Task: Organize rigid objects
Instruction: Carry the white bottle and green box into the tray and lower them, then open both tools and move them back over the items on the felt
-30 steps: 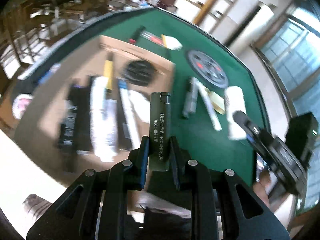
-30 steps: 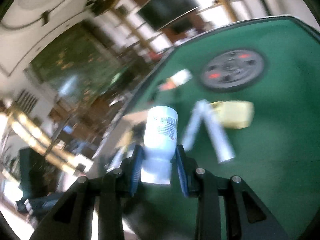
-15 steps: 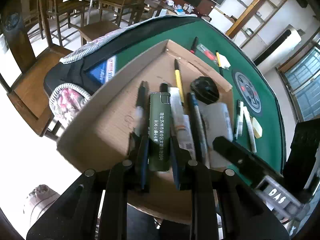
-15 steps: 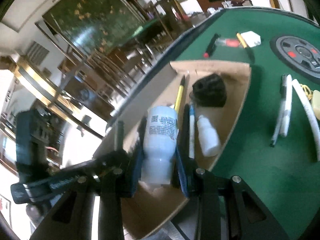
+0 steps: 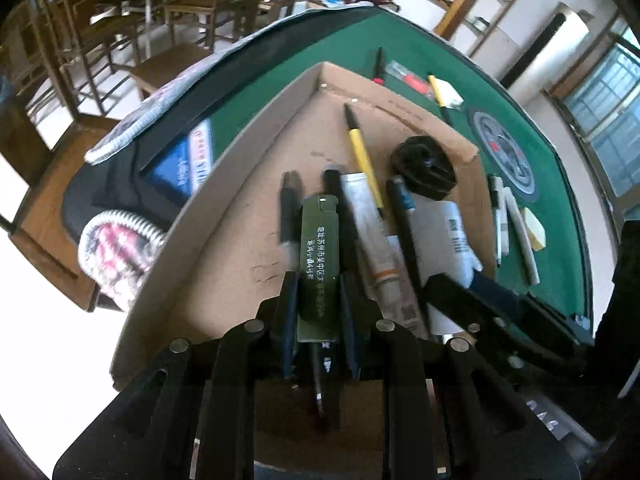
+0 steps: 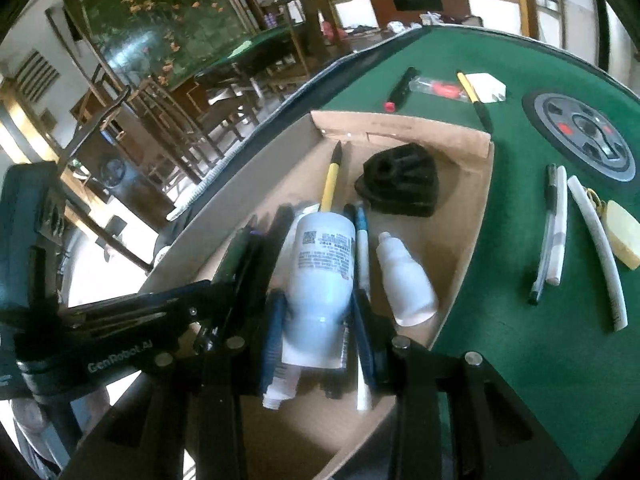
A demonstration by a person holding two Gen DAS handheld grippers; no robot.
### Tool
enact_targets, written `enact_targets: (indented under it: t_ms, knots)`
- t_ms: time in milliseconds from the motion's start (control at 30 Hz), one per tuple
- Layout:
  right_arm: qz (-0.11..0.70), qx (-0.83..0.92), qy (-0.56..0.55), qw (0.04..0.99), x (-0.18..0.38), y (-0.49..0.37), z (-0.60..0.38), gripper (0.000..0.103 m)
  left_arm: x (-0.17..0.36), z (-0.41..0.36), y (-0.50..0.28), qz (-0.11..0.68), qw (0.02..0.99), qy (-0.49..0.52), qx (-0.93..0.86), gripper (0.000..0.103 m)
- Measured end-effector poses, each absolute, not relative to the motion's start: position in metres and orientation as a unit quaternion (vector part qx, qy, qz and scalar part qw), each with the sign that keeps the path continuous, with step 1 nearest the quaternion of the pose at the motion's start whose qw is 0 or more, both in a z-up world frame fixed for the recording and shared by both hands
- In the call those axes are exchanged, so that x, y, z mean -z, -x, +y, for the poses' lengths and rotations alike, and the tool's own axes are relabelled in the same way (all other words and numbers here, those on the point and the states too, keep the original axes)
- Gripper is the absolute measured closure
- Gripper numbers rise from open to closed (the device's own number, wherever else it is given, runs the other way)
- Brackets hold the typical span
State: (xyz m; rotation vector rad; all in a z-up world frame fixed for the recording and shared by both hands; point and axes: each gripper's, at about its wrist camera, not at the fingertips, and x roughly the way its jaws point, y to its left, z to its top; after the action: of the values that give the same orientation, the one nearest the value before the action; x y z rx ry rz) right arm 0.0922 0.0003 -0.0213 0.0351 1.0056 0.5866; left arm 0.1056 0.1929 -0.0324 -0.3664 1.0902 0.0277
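Note:
My left gripper [image 5: 319,304] is shut on a dark green lighter [image 5: 319,264] with white print, held over the left half of a cardboard box [image 5: 240,152]. My right gripper [image 6: 320,320] is shut on a white bottle [image 6: 322,276] with a printed label, held over the same cardboard box [image 6: 468,240]. Inside the box lie a yellow pen [image 6: 331,184], a black moulded part [image 6: 400,184], a small white bottle [image 6: 404,280], a white tube [image 5: 372,232] and several dark pens. Each gripper shows at the edge of the other's view.
On the green felt table [image 6: 500,360] right of the box lie a clear pen [image 6: 546,240], white tubes [image 6: 596,240] and a yellow block [image 6: 622,236]. A round grey dial [image 6: 580,132] sits further back. Beyond the box lie a black marker [image 6: 400,88] and a white pad [image 6: 486,86]. Chairs stand left of the table.
Both grippers swung from over the green felt to over the cardboard box and came lower, each still holding its object. Over the last half second they moved only a little closer.

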Motion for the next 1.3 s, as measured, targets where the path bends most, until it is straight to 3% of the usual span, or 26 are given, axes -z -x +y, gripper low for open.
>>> enact_targets:
  t_ms: [333, 467, 567, 667, 733, 1300]
  knots:
    - [0.485, -0.235, -0.01, 0.842, 0.025, -0.098, -0.002, 0.069, 0.035, 0.186, -0.114, 0.513, 0.847, 0.142, 0.011, 0.083]
    - [0.49, -0.238, -0.027, 0.838, 0.026, -0.099, -0.006, 0.069, 0.039, 0.189, -0.113, 0.519, 0.84, 0.157, 0.013, 0.073]
    - [0.49, -0.245, -0.04, 0.836, 0.025, -0.098, -0.008, 0.069, 0.036, 0.19, -0.11, 0.519, 0.839, 0.166, 0.003, 0.073]
    - [0.481, -0.267, -0.05, 0.833, 0.019, -0.096, -0.011, 0.067, 0.03, 0.189, -0.103, 0.507, 0.844, 0.172, -0.011, 0.066]
    - [0.47, -0.282, -0.051, 0.835, 0.012, -0.091, -0.014, 0.062, 0.025, 0.189, -0.099, 0.502, 0.846, 0.178, -0.024, 0.066]
    - [0.416, -0.358, -0.123, 0.827, -0.017, -0.078, -0.111, 0.061, -0.019, 0.09, -0.102, 0.47, 0.866, 0.173, -0.007, 0.066]
